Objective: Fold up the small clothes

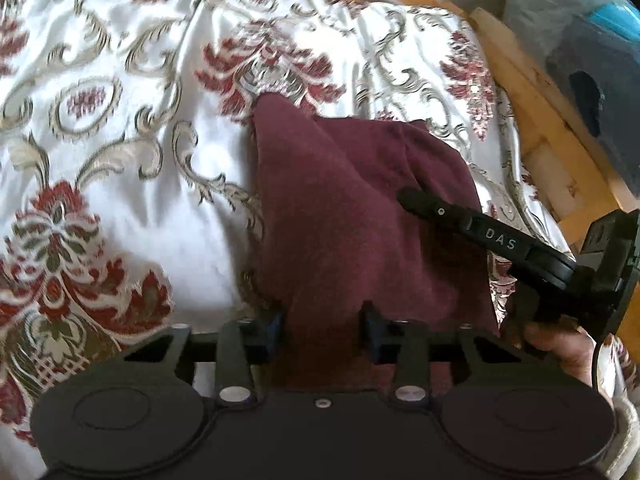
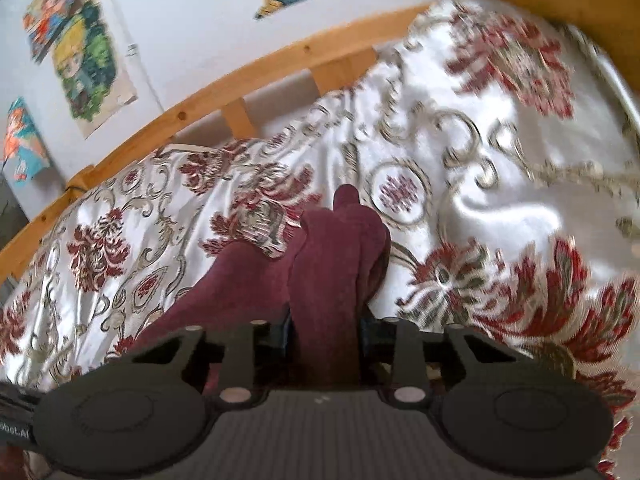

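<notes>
A big flowery bedspread (image 1: pixel 120 140) lies under both tongs. On it, hanging from the tongs, is a small dark red cloth (image 1: pixel 340 208). The left tongs (image 1: pixel 324 328) are clamped on its near edge. The right tongs (image 2: pixel 324 332) squeeze another bunch of it. The cloth looks soft, light and floppy, so I think corners and edges are the best places to hold.

White capitals "DAS" stood on the black finger of the right gripper (image 1: pixel 496 236), seen from the left wrist view. At the lower left edge of the right wrist view, a black strap (image 2: pixel 12 424) carried white lettering cut off by the frame, legible only as "obot.AI". No other text was readable.
</notes>
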`<state>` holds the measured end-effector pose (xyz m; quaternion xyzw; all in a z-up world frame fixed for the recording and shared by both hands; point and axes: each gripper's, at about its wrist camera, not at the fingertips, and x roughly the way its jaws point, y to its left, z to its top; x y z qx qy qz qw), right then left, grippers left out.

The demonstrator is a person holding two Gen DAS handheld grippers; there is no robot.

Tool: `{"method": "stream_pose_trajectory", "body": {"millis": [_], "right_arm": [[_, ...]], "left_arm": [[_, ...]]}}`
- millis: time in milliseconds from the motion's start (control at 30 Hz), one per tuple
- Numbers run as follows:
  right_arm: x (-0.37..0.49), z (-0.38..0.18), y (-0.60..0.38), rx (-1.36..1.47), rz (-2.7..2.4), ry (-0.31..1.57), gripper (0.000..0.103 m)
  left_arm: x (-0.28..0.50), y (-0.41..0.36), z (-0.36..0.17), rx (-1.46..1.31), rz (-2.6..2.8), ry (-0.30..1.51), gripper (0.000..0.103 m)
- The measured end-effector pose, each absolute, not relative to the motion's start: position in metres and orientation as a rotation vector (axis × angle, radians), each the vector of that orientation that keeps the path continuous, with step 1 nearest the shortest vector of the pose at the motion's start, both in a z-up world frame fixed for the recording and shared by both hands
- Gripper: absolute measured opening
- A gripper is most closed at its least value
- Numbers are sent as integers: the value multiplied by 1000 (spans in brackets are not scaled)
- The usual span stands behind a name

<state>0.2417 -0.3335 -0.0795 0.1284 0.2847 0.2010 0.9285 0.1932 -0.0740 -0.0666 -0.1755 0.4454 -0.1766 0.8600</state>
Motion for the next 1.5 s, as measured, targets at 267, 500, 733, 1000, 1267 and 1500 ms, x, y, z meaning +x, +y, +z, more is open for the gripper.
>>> {"method": "stream_pose_trajectory", "body": {"millis": [267, 500, 733, 1000, 1267, 1500], "right_arm": [[208, -35, -300, 197, 448, 437, 32], [241, -1, -242, 205, 522, 390, 32], [306, -1, -172, 185, 593, 457, 31], [344, -38, -140, 128, 571, 564, 32], [342, -45, -139, 63, 522, 562, 44], [334, -44, -143, -6, 460, 555, 62]], "left_arm": [[175, -57, -32, -278, -365, 845, 34], [187, -2, -7, -290, -262, 762, 35], [224, 48, -16, -342, -127, 765, 35], [246, 68, -51, -355, -70, 814, 38], [245, 68, -53, -343, -64, 818, 47], [243, 65, -52, -330, -59, 821, 69]]}}
